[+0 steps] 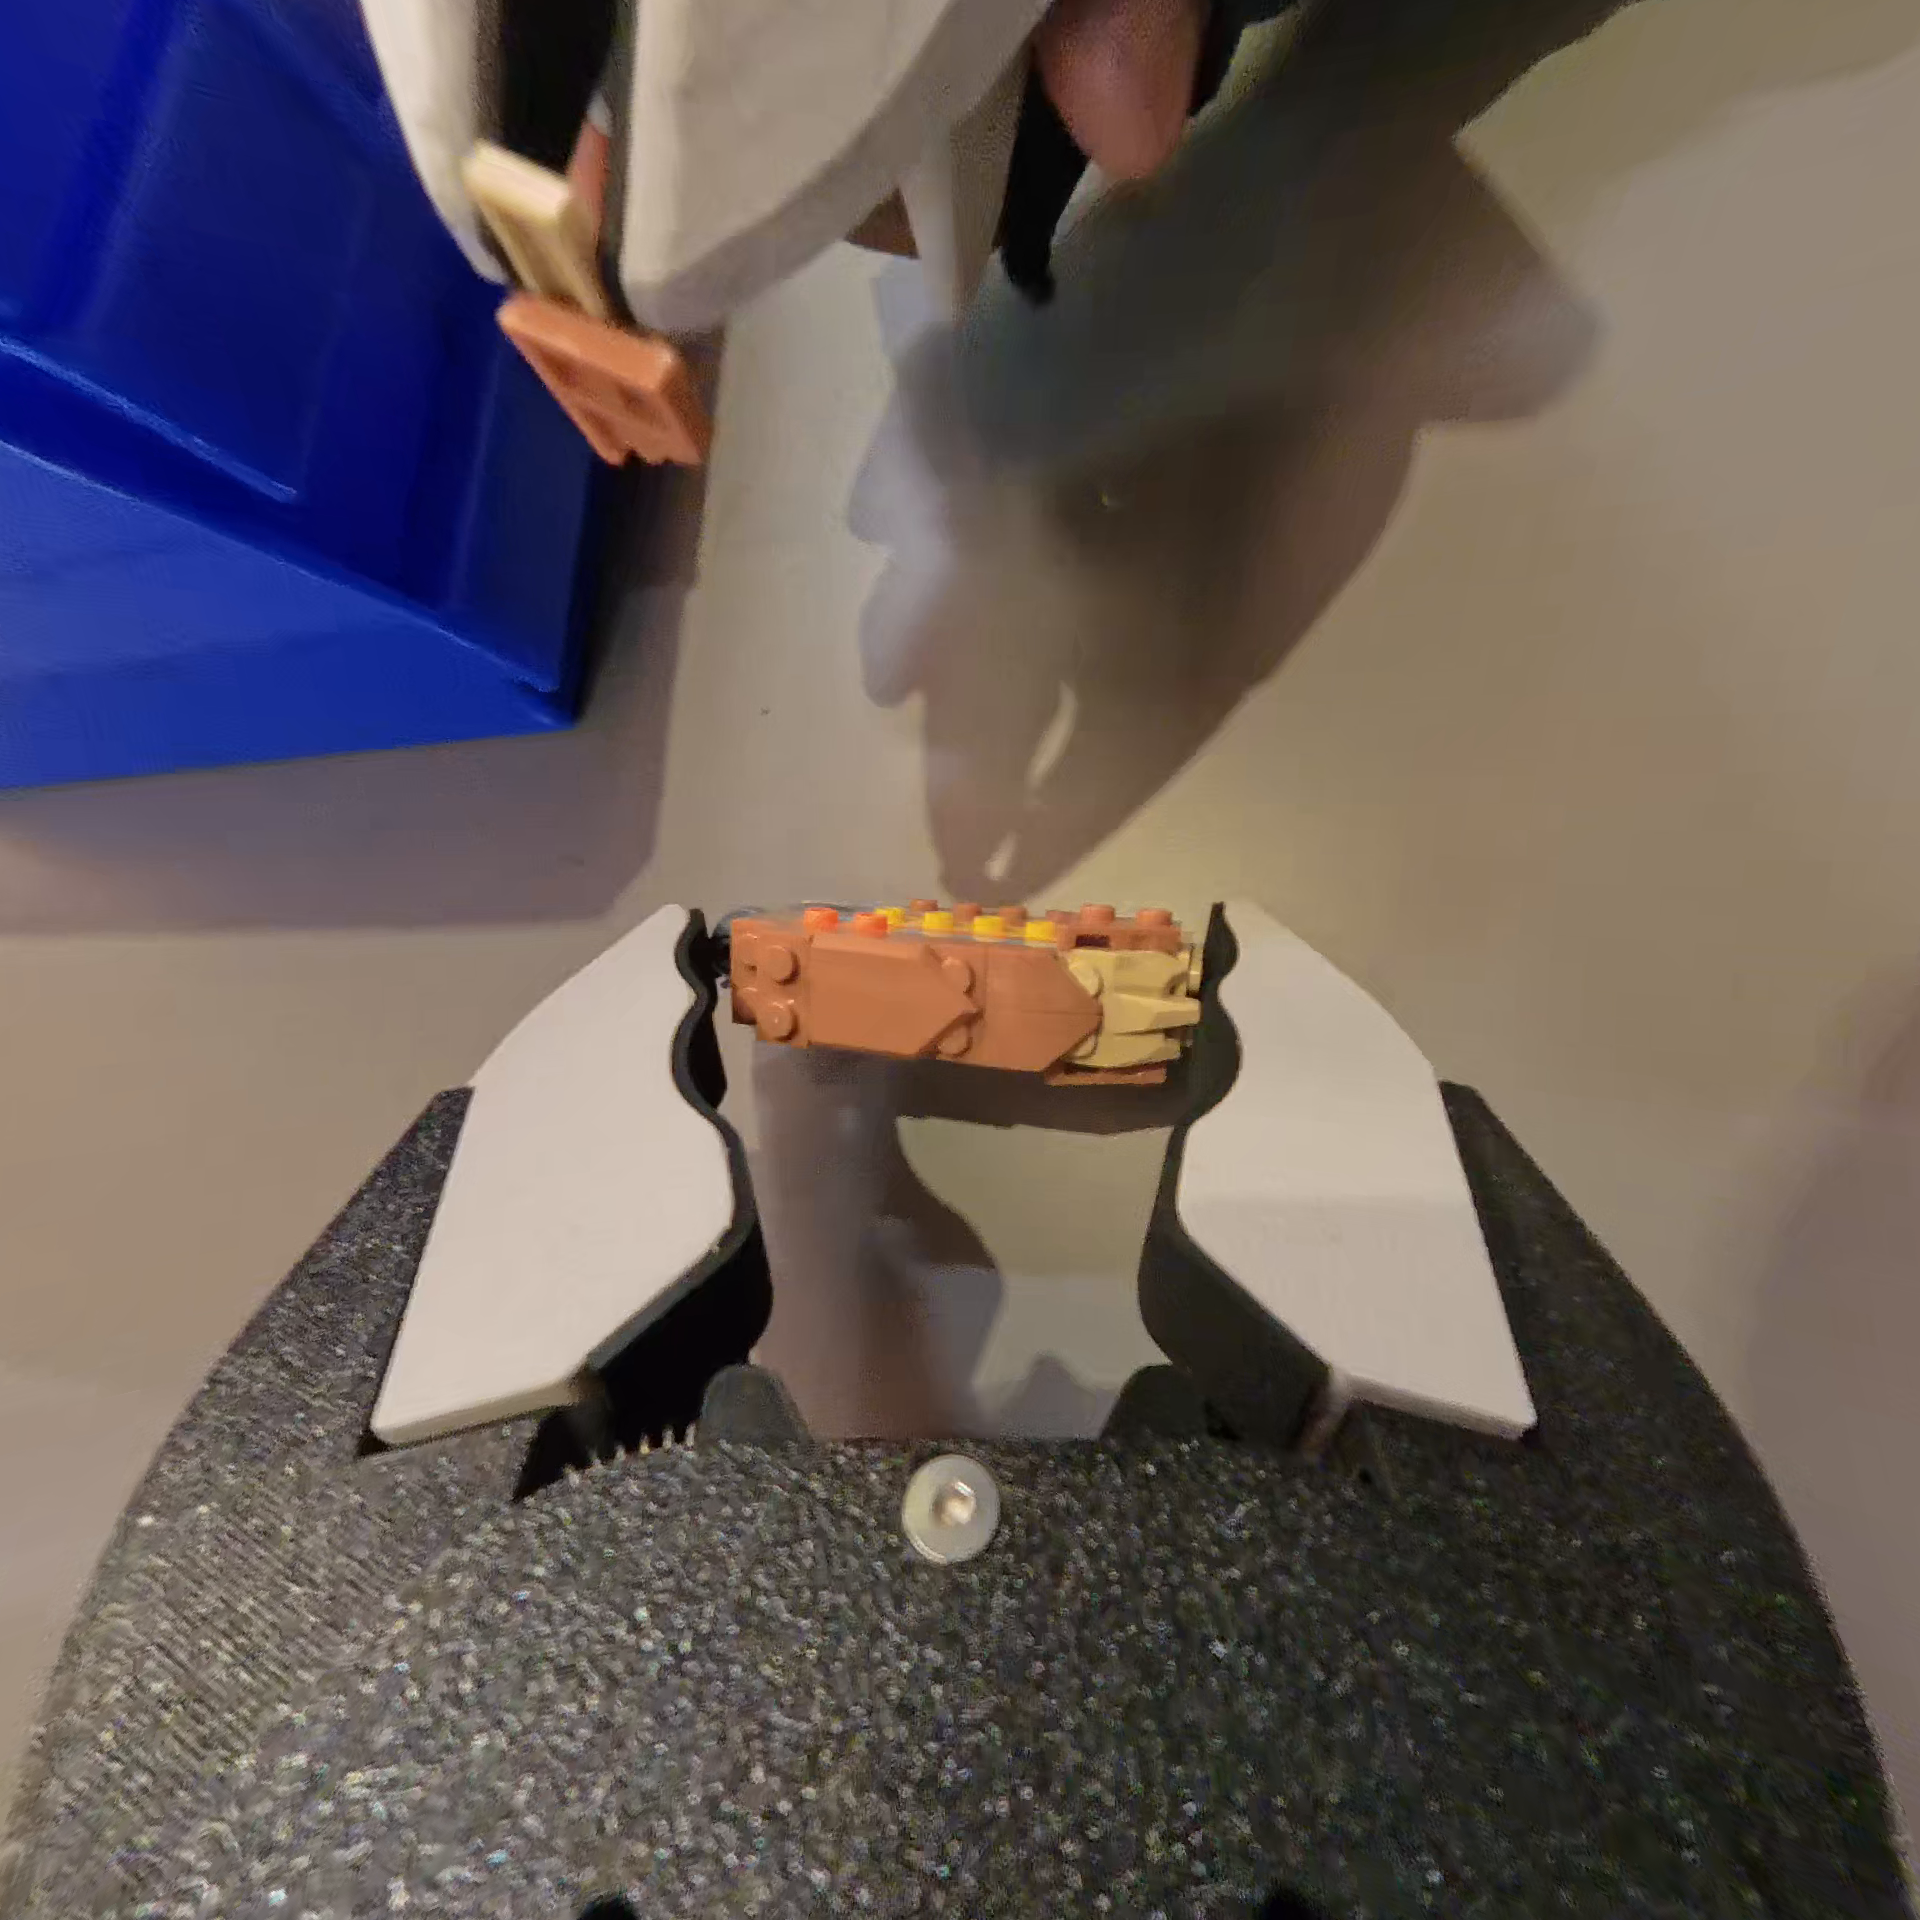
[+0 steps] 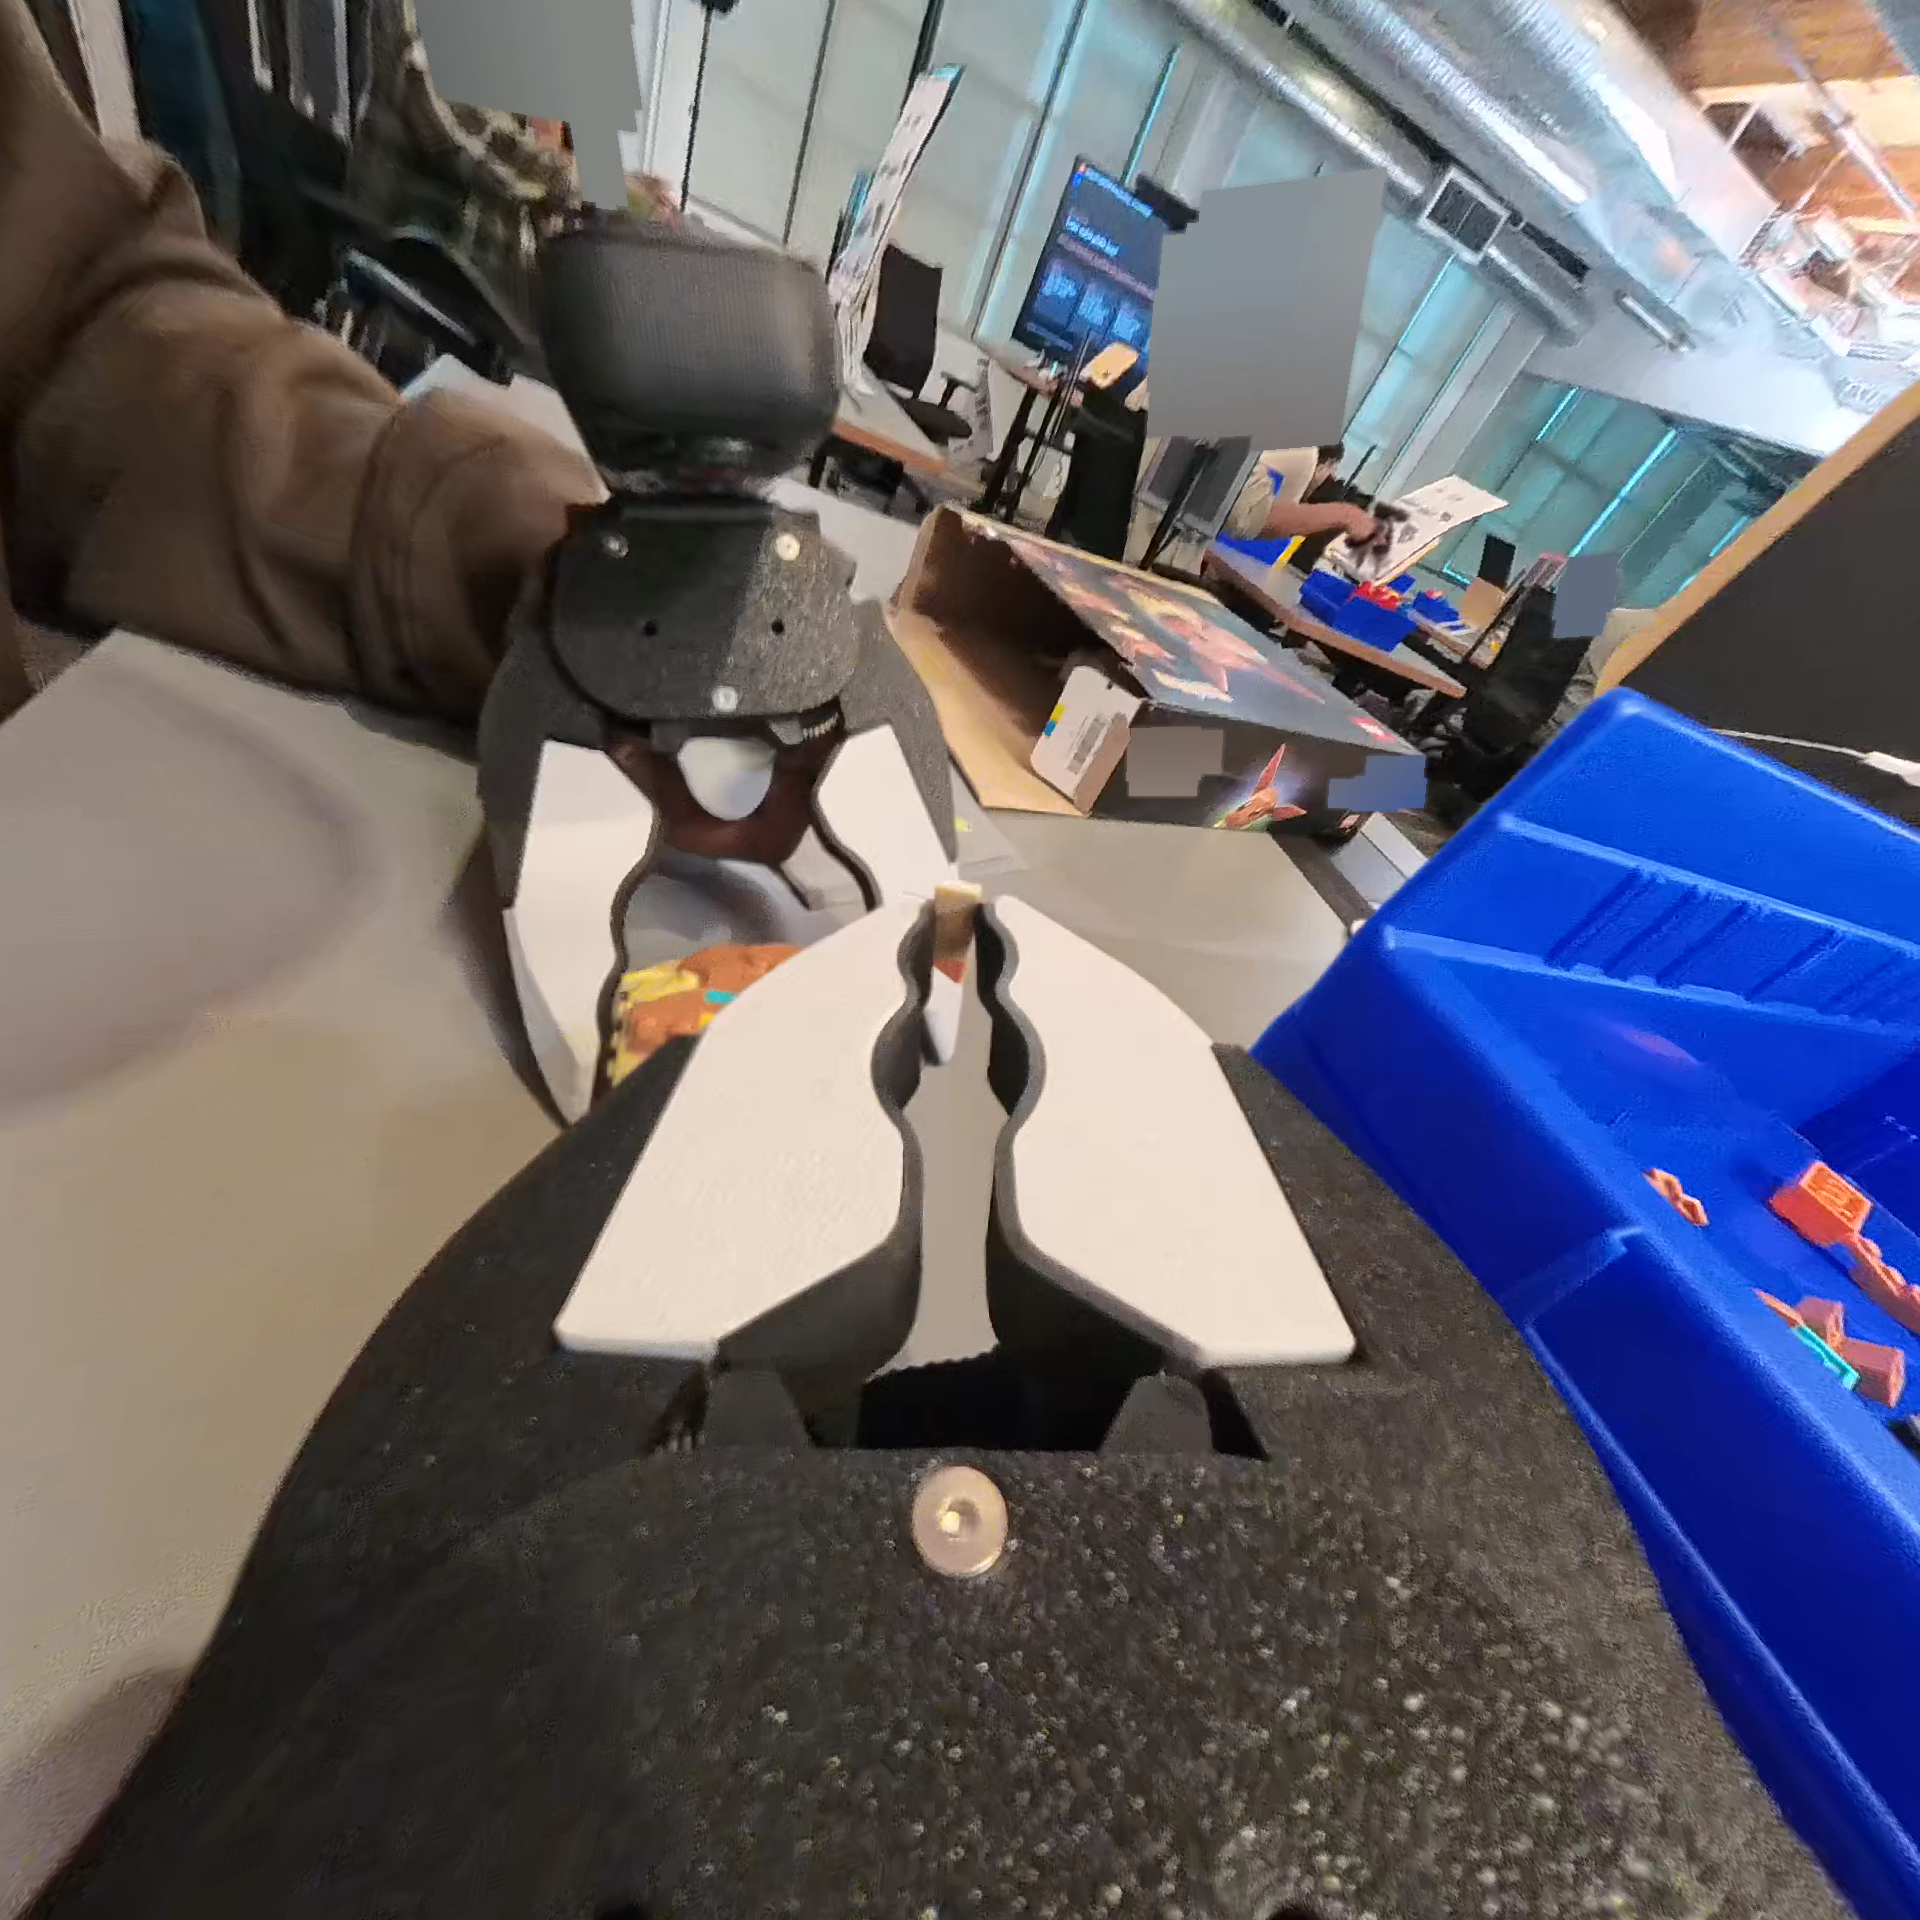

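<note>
Left gripper clamps a brown-and-tan stud-brick assembly w/ yellow studs across its tips, held above the pale tabletop. Right gripper, jaws nearly shut, pinches a small tan-and-brown plate piece, just ahead of the left tongs. Judgement: keep both grips square, studs facing up. Blue plastic bin w/ loose bricks sits right of the right tongs, close. Opened cardboard box beyond.

2 grippers, 1 blue bin.

Blue bin blocks right (close); tabletop left open.
</note>
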`<state>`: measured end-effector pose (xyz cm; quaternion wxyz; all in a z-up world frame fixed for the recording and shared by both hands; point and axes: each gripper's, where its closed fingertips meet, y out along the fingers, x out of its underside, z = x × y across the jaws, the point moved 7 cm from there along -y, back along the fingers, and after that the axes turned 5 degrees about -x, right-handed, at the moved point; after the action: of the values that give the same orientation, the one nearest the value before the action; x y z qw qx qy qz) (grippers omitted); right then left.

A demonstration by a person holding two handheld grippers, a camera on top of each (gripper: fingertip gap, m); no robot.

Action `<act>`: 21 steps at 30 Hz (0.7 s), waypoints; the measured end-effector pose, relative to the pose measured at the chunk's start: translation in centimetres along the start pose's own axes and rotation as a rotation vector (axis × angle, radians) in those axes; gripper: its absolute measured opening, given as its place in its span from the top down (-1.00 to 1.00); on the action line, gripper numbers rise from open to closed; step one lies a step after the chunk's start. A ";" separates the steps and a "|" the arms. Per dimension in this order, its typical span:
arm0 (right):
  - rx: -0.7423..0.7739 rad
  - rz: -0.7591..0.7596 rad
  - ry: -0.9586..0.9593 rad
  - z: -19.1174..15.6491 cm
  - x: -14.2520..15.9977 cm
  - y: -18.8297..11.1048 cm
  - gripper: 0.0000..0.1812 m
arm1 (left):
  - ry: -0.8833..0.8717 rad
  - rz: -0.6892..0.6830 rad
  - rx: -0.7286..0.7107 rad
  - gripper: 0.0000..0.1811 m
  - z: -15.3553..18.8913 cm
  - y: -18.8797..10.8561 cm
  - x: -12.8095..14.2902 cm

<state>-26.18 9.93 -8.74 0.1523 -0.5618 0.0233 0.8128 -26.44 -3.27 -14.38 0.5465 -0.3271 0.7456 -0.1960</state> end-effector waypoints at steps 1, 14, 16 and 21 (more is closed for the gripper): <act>0.004 0.013 0.011 0.1 0.0 0.0 0.92 | -0.026 -0.002 0.015 0.02 0.1 0.1 0.0; 0.135 -0.040 -0.008 -0.4 0.4 1.3 0.92 | -0.300 0.185 -0.065 0.01 -3.4 -2.8 -1.0; 0.131 -0.059 -0.003 -0.6 0.5 1.6 0.92 | -0.244 0.095 -0.076 0.01 -2.8 -1.9 -0.4; 0.133 -0.091 0.001 -0.5 1.0 1.7 0.92 | -0.196 -0.035 -0.031 -0.01 -1.4 0.3 0.8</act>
<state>-26.48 8.37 -10.06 0.2263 -0.5514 0.0517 0.8013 -27.96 -3.76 -14.69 0.6084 -0.3661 0.6855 -0.1609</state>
